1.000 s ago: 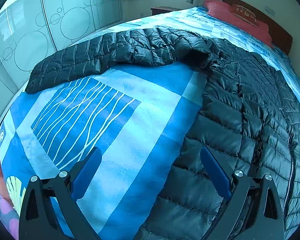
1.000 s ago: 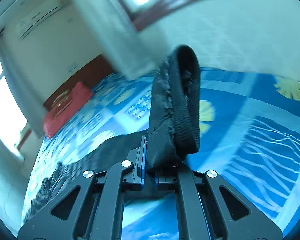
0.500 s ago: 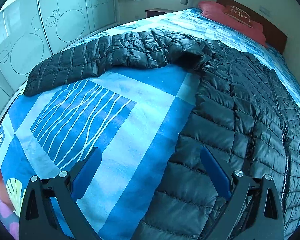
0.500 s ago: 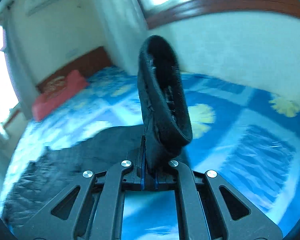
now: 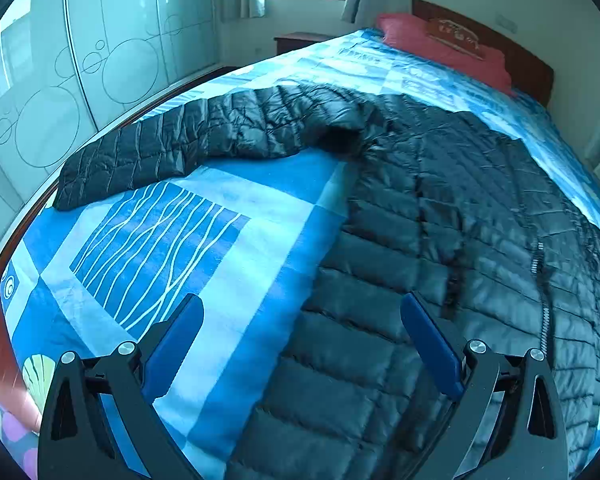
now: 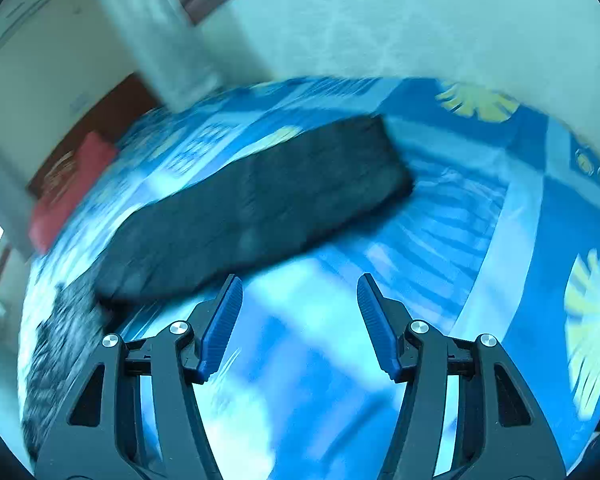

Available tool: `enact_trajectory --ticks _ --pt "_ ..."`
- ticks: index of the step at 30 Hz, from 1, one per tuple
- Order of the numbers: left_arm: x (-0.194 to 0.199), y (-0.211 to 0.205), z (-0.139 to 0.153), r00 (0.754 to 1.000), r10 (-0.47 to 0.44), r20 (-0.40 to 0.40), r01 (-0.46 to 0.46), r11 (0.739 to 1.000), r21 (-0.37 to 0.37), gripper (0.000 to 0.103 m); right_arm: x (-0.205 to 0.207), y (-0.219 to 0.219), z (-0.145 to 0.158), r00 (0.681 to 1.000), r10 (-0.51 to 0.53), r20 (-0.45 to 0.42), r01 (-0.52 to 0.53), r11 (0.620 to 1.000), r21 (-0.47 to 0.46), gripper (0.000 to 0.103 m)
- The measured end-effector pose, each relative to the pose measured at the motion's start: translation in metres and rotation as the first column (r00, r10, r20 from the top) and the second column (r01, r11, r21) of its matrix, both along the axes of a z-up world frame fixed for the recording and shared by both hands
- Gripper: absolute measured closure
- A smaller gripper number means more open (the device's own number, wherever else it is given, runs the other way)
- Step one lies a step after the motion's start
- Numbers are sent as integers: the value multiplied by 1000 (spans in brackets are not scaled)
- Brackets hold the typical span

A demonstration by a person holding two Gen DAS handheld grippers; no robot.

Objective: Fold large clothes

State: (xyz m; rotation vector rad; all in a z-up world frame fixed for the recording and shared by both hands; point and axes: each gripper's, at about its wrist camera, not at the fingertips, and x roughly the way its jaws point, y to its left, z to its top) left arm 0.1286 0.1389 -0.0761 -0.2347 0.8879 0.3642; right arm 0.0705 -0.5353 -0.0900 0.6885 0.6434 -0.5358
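Left wrist: the jacket (image 5: 440,216) lies flat on the bed (image 5: 228,240), 1 sleeve (image 5: 172,148) stretched toward the wardrobe. The left gripper (image 5: 300,344) hovers at its hem, jaws wide apart and empty, slightly higher than 1 second ago. The quilted shell looks light, soft and slippery; a cuff or hem seam should give the best hold.

Right wrist: blurred, but the other sleeve (image 6: 252,208) apparently lies on the bed. The right gripper (image 6: 300,320), clamped on its cuff 1 second ago, is opening with nothing between its jaws.
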Motion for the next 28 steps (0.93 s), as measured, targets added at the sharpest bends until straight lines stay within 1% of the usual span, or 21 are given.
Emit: enact_trajectory --ticks 2,5,7,10,11,13,15,16,20,23,28 --pt "-7 -8 7 1000 -19 12 19 1000 -6 5 -6 36 10 997 79 18 -79 997 -10 41" --pt "-16 -22 14 998 -62 29 62 998 -15 5 -14 94 21 977 209 26 -207 976 -64 34" --pt "-24 -35 20 994 -101 43 101 995 -10 5 -18 135 27 953 302 22 -298 948 -109 34" --pt "-35 -53 28 984 -165 69 166 986 -8 5 -20 181 35 915 404 6 -397 901 -173 34" --pt "-38 -59 31 980 -184 74 185 983 1 5 -22 200 38 896 444 1 -436 878 -198 34" --pt "-41 -68 33 976 -204 71 203 979 22 5 -25 226 41 866 501 -2 -489 844 -222 33" --pt "-46 -76 35 972 -223 70 221 974 41 5 -27 245 43 841 541 -1 -528 820 -222 33" --pt "-48 -78 36 970 -231 79 229 973 38 5 -29 254 43 831 556 0 -542 811 -222 33" --pt "-58 -86 40 958 -267 100 264 964 42 5 -35 279 45 800 599 -1 -585 780 -223 33" --pt "-63 -90 43 960 -261 102 255 964 69 5 -39 285 47 791 612 -3 -598 771 -220 33" --pt "-69 -89 43 957 -272 99 270 962 31 5 -45 291 49 787 617 3 -602 768 -218 33"
